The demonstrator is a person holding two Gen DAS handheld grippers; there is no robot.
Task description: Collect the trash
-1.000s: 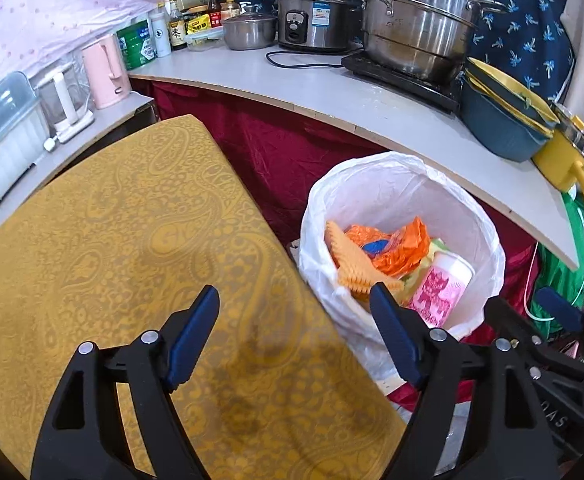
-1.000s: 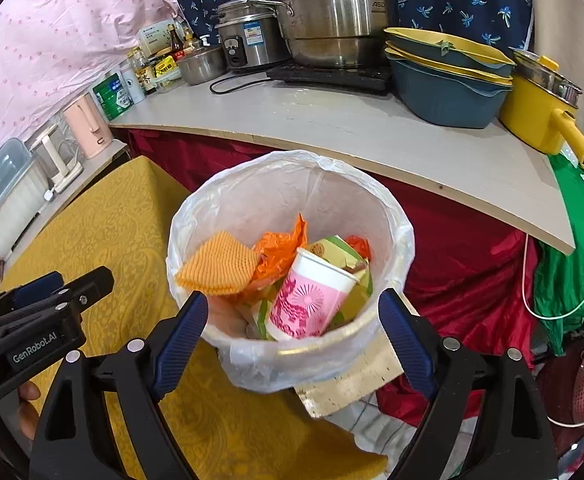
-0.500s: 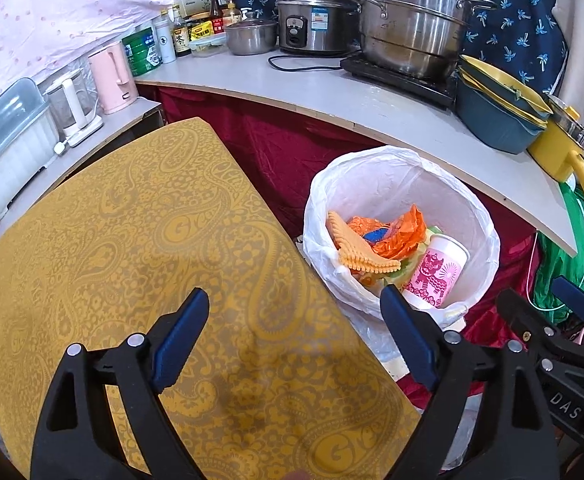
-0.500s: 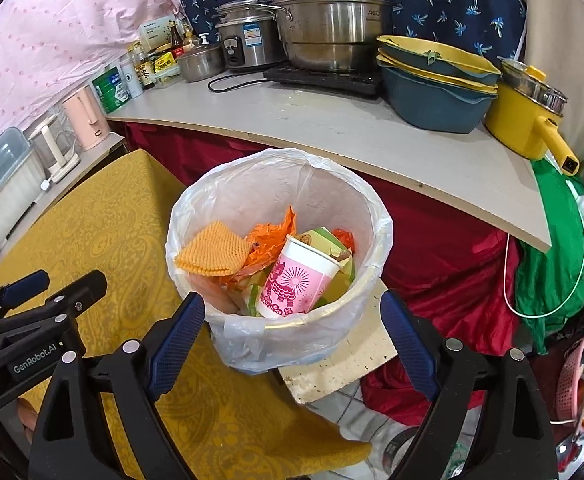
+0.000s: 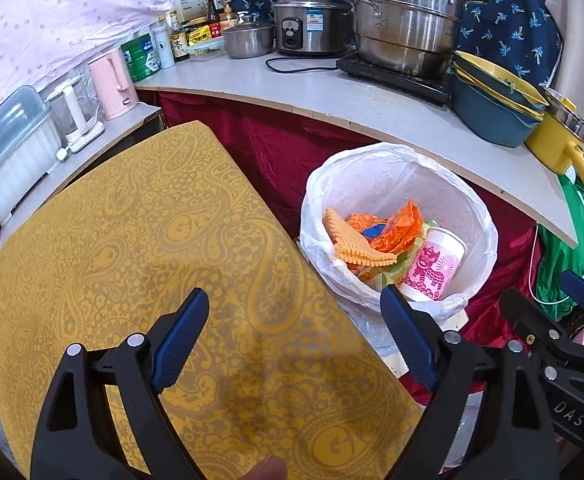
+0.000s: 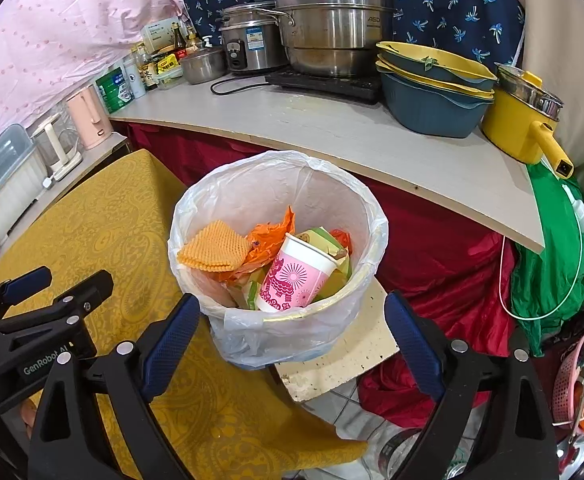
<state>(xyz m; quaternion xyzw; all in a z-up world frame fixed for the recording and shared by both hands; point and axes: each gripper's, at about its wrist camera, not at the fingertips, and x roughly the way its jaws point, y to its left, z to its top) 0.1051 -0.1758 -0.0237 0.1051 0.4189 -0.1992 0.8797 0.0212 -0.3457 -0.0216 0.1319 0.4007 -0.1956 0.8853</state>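
Trash binned; both jaws empty.
Left view: my left gripper [image 5: 295, 334] hangs released over the bare yellow worktop [image 5: 131, 240], bin [image 5: 396, 160] beside it. Right view: my right gripper [image 6: 292, 334] is opening, nothing between; cup [image 6: 296, 276] lies in the bin. Scan for leftovers before withdrawing, I judge.

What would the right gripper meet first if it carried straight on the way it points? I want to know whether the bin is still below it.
Probably the bin and its trash: the pink cup lies between the right gripper's opening, empty fingers. Depth is unclear.
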